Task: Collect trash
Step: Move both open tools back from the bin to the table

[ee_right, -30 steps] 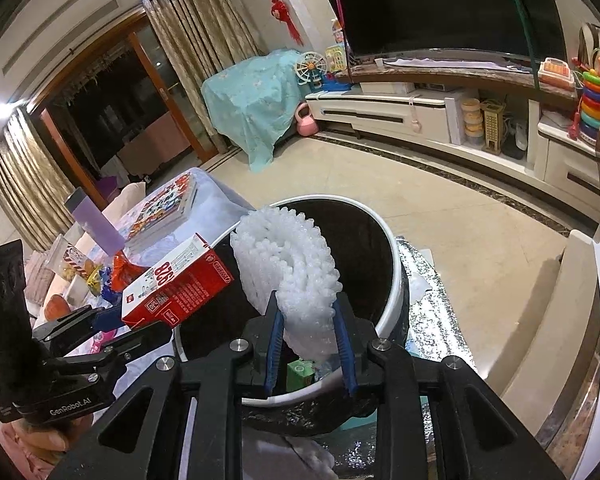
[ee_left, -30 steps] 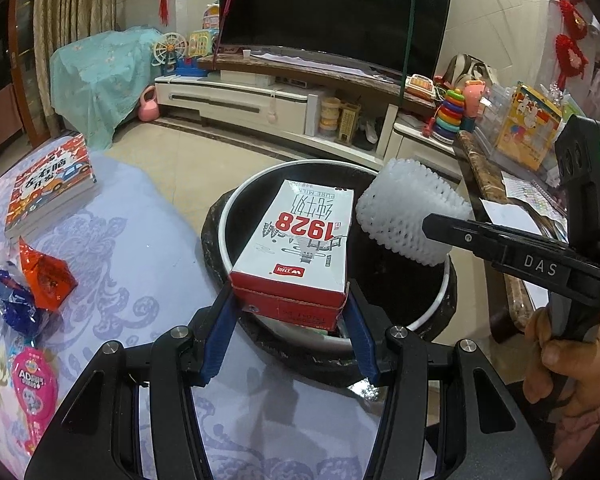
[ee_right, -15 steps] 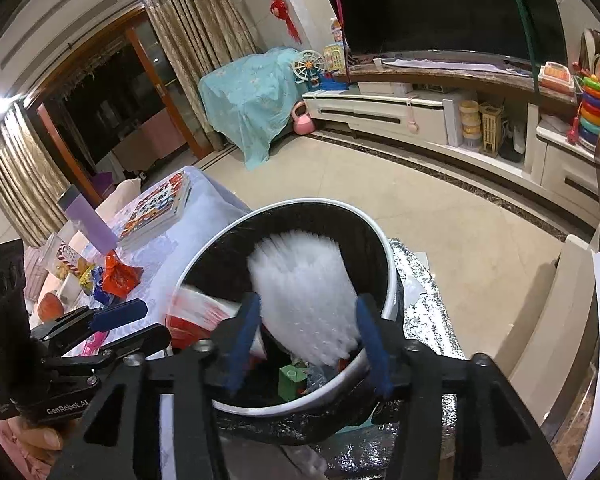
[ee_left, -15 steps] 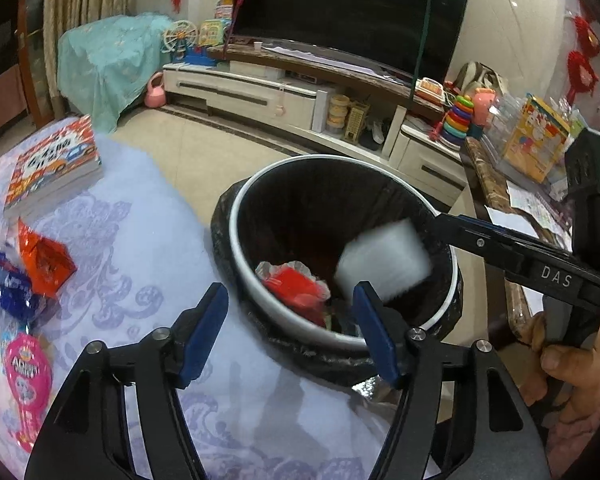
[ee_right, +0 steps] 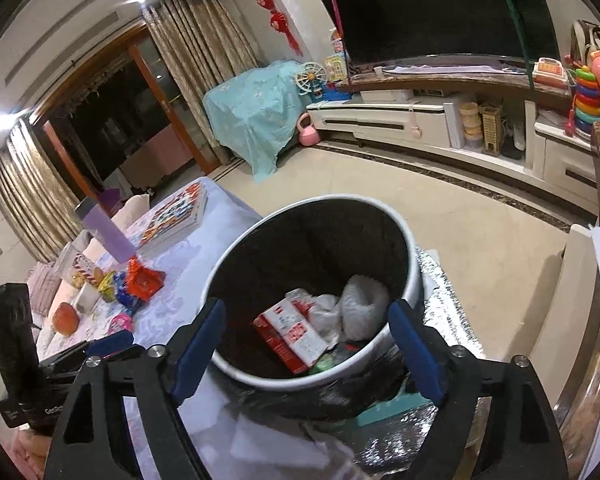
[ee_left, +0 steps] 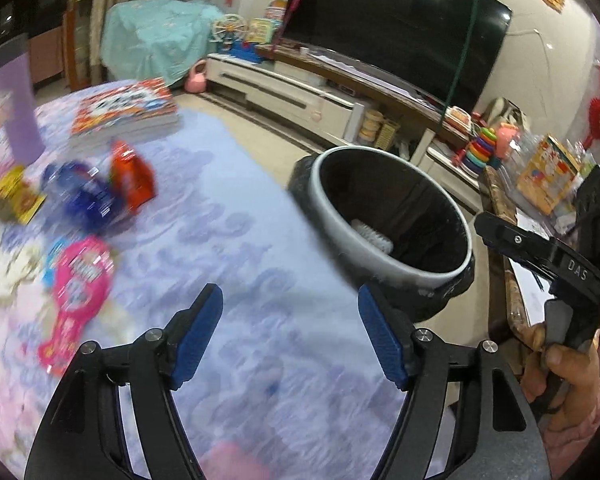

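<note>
1. Both pairs of blue-padded fingers are spread wide and grip nothing: the left gripper (ee_left: 290, 330) hangs over the purple tablecloth (ee_left: 236, 208), the right gripper (ee_right: 308, 346) over the bin (ee_right: 410, 248).
2. Inside the black-lined bin lie a red and white carton (ee_right: 290, 334), a white foam net (ee_right: 360, 304) and a crumpled white bag (ee_right: 320, 314).
3. On the cloth, left of the bin, remain an orange wrapper (ee_left: 134, 178), a blue wrapper (ee_left: 86, 198), a pink packet (ee_left: 78, 284) and a yellow packet (ee_left: 14, 196), all blurred.
4. A book (ee_left: 126, 108) and a purple bottle (ee_left: 18, 108) stand farther back.
</note>
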